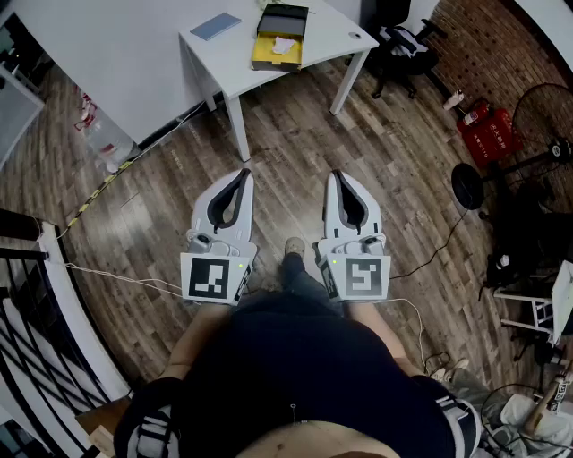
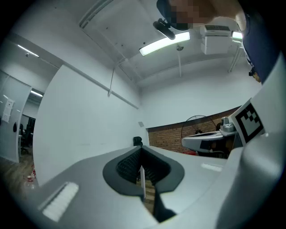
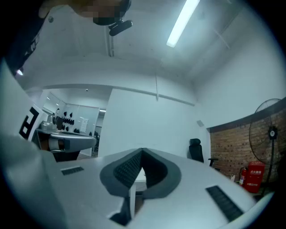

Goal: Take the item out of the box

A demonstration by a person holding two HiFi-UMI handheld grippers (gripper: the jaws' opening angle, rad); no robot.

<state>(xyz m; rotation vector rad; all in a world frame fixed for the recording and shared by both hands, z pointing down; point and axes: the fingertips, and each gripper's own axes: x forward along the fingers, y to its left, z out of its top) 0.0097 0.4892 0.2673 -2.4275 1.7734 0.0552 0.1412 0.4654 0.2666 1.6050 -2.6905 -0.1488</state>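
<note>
Box (image 1: 267,55), yellow with a dark lid folded back, stands on the white table (image 1: 331,25) close to the near edge, about midway between the two near corners. Something pale (image 1: 285,44) lies inside it, probably the item, but it is too small to identify. The task is not yet begun: the step in hand is the approach. The person stands on the wooden floor (image 1: 295,134), well apart from the table, and holds both tools level in front of the body. The left gripper (image 1: 243,173) has its jaws together with nothing between them, and the right gripper (image 1: 338,174) is the same. I judge that the next move calls for walking forward to the near edge, then parting one pair of jaws above the box. The floor straight ahead is free. A railing (image 1: 36,268) and a taped cable (image 1: 100,186) border the left side, a fan (image 1: 548,121) and a red container (image 1: 488,134) the right
</note>
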